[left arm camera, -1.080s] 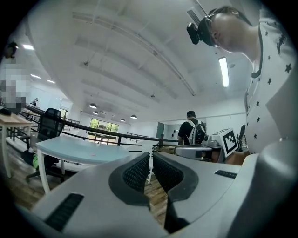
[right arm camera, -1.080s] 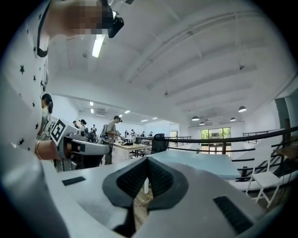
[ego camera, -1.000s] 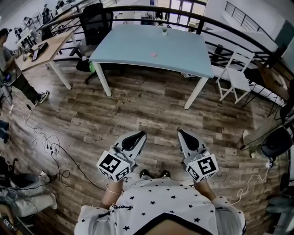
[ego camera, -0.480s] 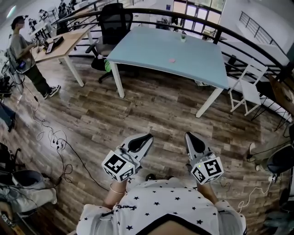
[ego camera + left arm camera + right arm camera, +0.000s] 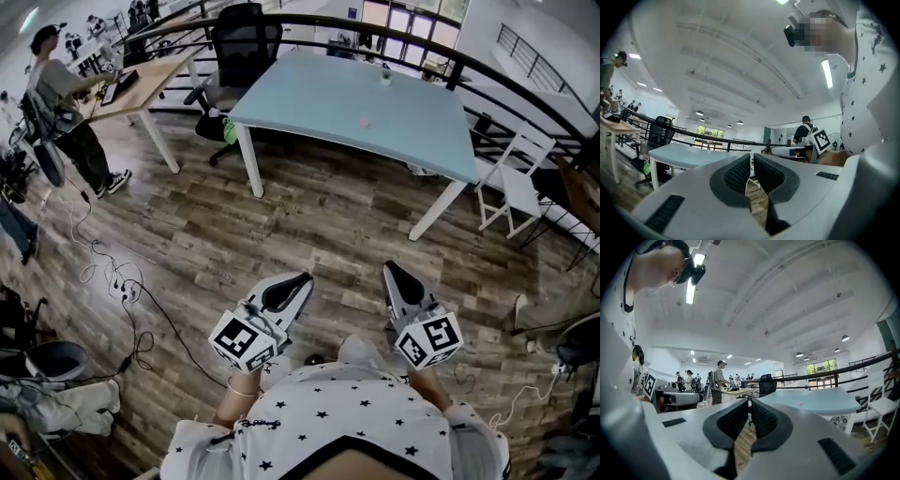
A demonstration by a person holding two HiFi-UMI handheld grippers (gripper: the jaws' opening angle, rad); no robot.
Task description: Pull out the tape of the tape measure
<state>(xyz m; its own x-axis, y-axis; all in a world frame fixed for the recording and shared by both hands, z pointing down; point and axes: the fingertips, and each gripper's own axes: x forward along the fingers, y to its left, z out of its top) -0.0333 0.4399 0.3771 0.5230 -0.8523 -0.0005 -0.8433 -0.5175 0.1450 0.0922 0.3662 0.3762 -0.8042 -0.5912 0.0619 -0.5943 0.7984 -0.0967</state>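
Observation:
No tape measure can be made out. A small pink object (image 5: 364, 121) lies on the light blue table (image 5: 309, 94), too small to identify. I hold both grippers close to my body, over the wooden floor and well short of the table. The left gripper (image 5: 298, 279) is shut with nothing between its pads. The right gripper (image 5: 388, 268) is shut and empty too. In the left gripper view the left gripper (image 5: 752, 157) points at the table (image 5: 684, 154). The right gripper view shows the right gripper (image 5: 750, 404) with its jaws together and the table (image 5: 811, 404) beyond.
A black office chair (image 5: 242, 42) stands at the table's far left corner and a white folding chair (image 5: 514, 178) at its right. A person (image 5: 66, 103) stands by a wooden desk (image 5: 141, 80). Cables (image 5: 122, 281) trail over the floor at left. A dark railing (image 5: 525, 80) runs behind.
The view has shifted: the table and the standing person sit further right and a little nearer in frame. Both grippers stay shut and keep their place in front of my body.

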